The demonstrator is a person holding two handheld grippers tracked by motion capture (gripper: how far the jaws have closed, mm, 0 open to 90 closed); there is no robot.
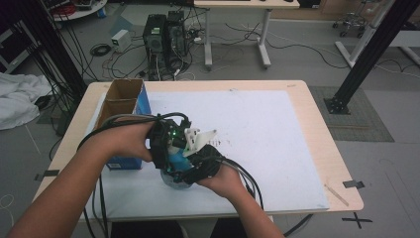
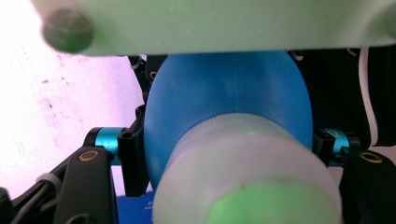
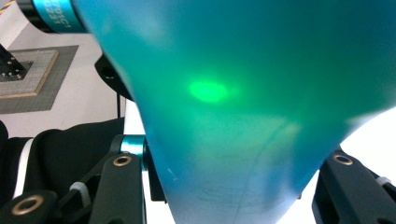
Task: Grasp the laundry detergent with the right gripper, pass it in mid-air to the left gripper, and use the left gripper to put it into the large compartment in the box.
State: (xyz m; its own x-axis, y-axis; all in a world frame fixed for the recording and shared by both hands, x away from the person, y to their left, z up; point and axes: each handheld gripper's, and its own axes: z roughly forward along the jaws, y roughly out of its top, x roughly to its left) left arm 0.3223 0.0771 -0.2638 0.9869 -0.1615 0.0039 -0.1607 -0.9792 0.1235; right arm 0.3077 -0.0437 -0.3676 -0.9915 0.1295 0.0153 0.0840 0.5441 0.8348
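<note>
A blue bulb with a frosted translucent neck sits clamped between both claws, left gripper and right gripper meeting over it above the table.

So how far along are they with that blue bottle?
Done: the blue bottle is gripped from both sides, by the left tongs and the right tongs. In hand: holding it firmly near the table's front edge, with the frosted cap still on. Left: probably taking the cap off, or putting the bottle in the open box; I can't tell which.
</note>
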